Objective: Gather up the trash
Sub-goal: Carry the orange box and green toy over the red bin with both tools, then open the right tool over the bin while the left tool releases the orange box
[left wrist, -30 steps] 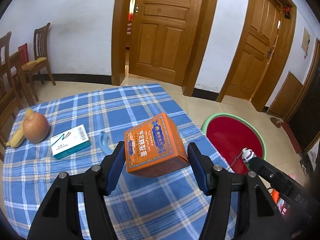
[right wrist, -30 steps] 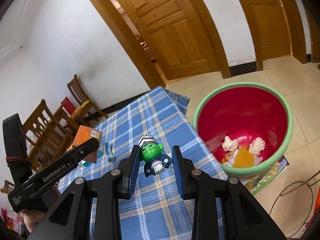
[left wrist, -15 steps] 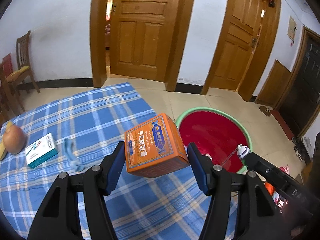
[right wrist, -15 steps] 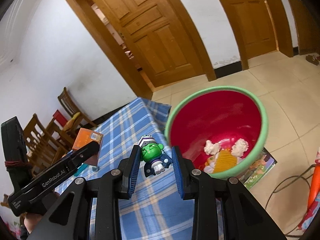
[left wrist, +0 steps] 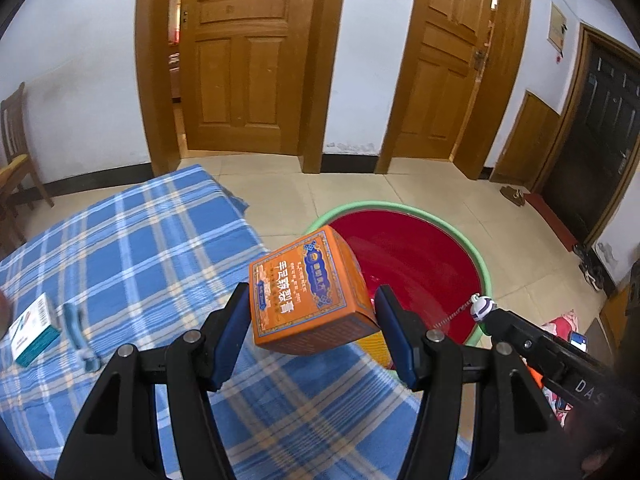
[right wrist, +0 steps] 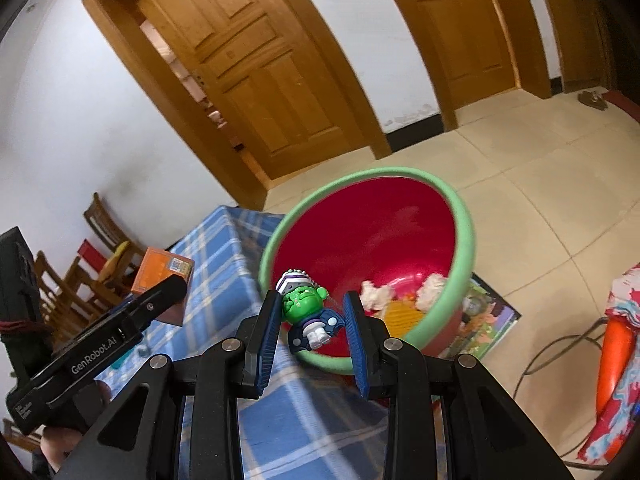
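Left wrist view: left tongs [left wrist: 312, 312] grip the orange box [left wrist: 308, 292], held tilted over the table [left wrist: 132, 240] edge at the near rim of the basin [left wrist: 482, 268]. Right wrist view: right tongs [right wrist: 312, 320] clamp a green toy [right wrist: 308, 312] above the basin's near rim — paper wads [right wrist: 376, 292] lie inside.

a home room is being shown: panelled wooden doors [left wrist: 244, 56], beige tiled floor [left wrist: 432, 196], wooden chairs [right wrist: 104, 240], a blue checked tablecloth [left wrist: 132, 248].
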A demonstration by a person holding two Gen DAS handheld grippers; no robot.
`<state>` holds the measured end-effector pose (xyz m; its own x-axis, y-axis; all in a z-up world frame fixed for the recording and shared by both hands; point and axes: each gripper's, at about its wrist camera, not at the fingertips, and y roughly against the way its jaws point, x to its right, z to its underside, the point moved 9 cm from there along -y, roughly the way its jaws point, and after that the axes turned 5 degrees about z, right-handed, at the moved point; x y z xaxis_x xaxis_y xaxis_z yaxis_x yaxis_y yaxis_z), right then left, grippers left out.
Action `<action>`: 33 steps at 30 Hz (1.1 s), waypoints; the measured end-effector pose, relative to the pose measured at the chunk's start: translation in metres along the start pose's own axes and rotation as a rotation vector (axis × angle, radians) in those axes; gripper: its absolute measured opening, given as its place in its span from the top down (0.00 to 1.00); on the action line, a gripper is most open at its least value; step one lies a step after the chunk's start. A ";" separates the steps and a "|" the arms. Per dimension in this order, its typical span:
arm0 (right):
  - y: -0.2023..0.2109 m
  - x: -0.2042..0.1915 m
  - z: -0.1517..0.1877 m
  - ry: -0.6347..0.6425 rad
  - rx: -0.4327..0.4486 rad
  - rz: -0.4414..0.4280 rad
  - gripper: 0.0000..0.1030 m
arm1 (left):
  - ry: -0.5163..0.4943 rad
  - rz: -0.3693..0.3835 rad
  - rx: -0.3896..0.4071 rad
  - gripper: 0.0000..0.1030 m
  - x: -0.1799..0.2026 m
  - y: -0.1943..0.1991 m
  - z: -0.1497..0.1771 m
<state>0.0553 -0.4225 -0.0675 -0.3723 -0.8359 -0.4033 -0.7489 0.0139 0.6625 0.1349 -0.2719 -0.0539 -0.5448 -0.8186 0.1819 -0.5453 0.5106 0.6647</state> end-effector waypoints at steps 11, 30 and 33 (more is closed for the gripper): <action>-0.020 0.029 -0.001 -0.047 -0.028 0.041 0.69 | -0.044 0.007 -0.059 0.39 0.019 -0.042 0.005; -0.033 0.025 -0.018 -0.016 -0.019 0.057 0.67 | -0.054 -0.004 -0.084 0.38 0.027 -0.068 -0.002; -0.032 0.023 -0.021 -0.011 -0.013 0.053 0.62 | -0.046 -0.003 -0.081 0.37 0.026 -0.067 -0.004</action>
<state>0.0827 -0.4534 -0.0846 -0.4169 -0.8283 -0.3743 -0.7212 0.0509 0.6909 0.1602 -0.3281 -0.0905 -0.5728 -0.8064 0.1472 -0.4951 0.4835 0.7218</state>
